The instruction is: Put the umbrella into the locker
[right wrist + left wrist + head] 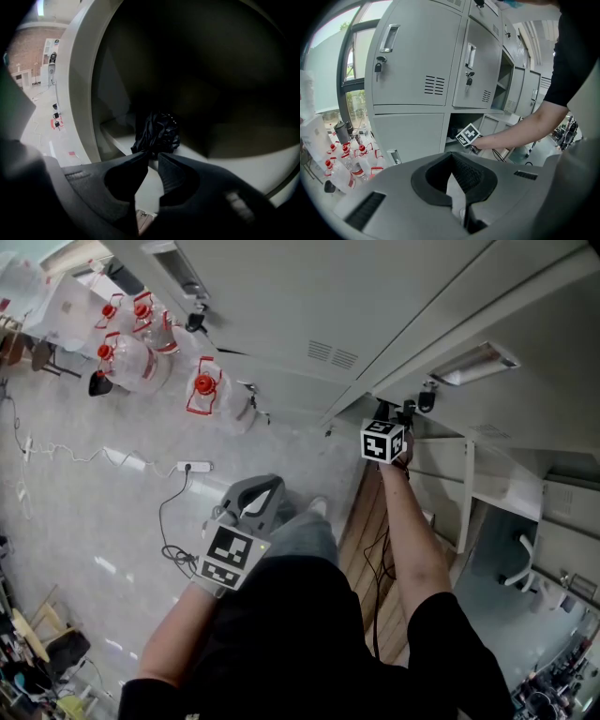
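Note:
The black folded umbrella [157, 133] lies on the floor of a dark, open locker compartment [79, 93]. My right gripper [152, 157] reaches into that opening, and its jaws stand nearly together with the umbrella's near end pinched between the tips. In the head view the right gripper [405, 413] and its marker cube are at the mouth of the low locker [441, 460]. The left gripper view shows the same arm stretched to the compartment [459, 124]. My left gripper [265, 486] hangs back over the floor, shut and holding nothing [451, 157].
Grey locker doors [417, 61] with keys in their locks fill the wall. Several big water bottles [131, 357] with red caps stand on the floor to the left. A white power strip [194, 466] and cables lie near my left gripper. An open door [478, 362] hangs beside my right arm.

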